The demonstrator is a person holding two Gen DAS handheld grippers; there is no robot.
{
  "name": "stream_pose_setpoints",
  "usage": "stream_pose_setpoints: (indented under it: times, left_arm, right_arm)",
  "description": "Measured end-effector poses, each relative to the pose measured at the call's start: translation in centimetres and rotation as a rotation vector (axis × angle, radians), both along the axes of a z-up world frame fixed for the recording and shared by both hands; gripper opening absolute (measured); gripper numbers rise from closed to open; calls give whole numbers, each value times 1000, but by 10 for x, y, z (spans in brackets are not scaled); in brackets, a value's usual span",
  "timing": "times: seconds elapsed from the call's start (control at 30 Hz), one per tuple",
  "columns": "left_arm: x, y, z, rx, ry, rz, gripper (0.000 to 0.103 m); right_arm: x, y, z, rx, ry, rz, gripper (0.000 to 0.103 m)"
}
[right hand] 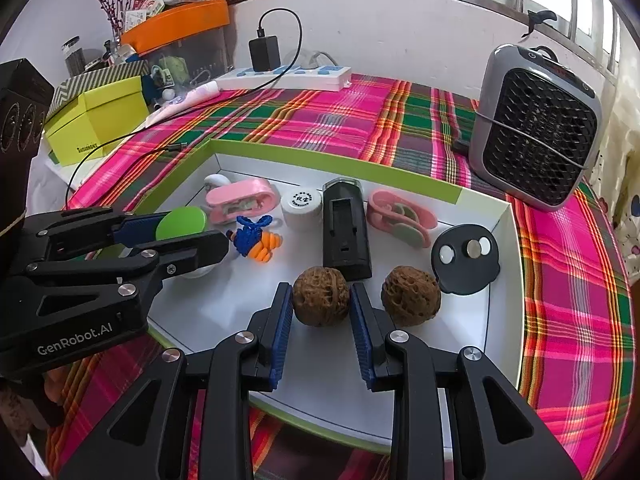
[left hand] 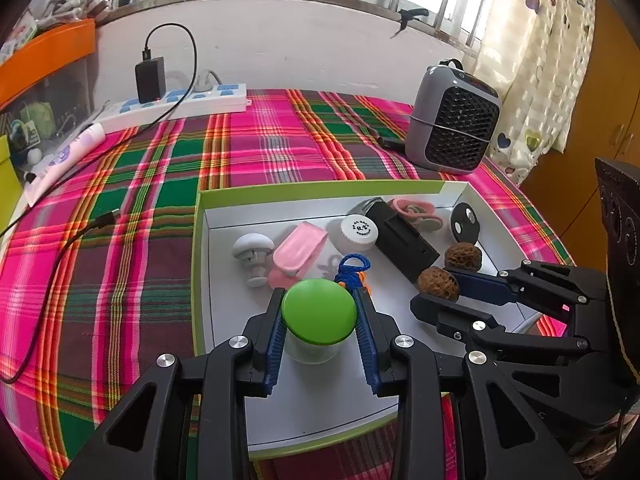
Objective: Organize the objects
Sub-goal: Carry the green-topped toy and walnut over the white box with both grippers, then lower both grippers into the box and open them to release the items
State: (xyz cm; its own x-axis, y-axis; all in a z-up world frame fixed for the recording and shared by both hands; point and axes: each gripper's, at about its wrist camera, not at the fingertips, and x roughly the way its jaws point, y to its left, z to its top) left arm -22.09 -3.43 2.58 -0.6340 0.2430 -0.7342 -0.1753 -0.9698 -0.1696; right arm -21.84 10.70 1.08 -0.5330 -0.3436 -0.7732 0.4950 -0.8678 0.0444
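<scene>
Plaid cloth (left hand: pixel 248 168) in pink and green covers the surface, and a shallow white tray with a green rim (left hand: pixel 320 194) lies on it below a barred window.

Left gripper (left hand: pixel 320 312): angled steeply down over the tray's near left part. Its blue pads (left hand: pixel 276 344) are narrowed and pressed against both sides of a small clear jar with a green lid (left hand: pixel 319 312). The jar stands upright, lid upward, its axis vertical. A blue cord loop (left hand: pixel 352 266) lies just beyond the fingertips.

Right gripper (right hand: pixel 320 308): also angled steeply down, entering from the tray's near edge. Its fingers are nearly closed, with a brown walnut (right hand: pixel 320 300) between the tips and both pads touching it. A second walnut (right hand: pixel 411 301) lies just outside the right finger. A black rectangular case (right hand: pixel 346 232) lies ahead of the fingertips, its long axis running away from them.
</scene>
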Motion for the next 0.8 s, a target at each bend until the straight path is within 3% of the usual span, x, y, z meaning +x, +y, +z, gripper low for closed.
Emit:
stream_pose_setpoints:
  times: [0.8]
  left_arm:
    - [0,6,0,-22,4,-6,31]
  right_arm:
    - [0,-1,0,4,3,-13,30]
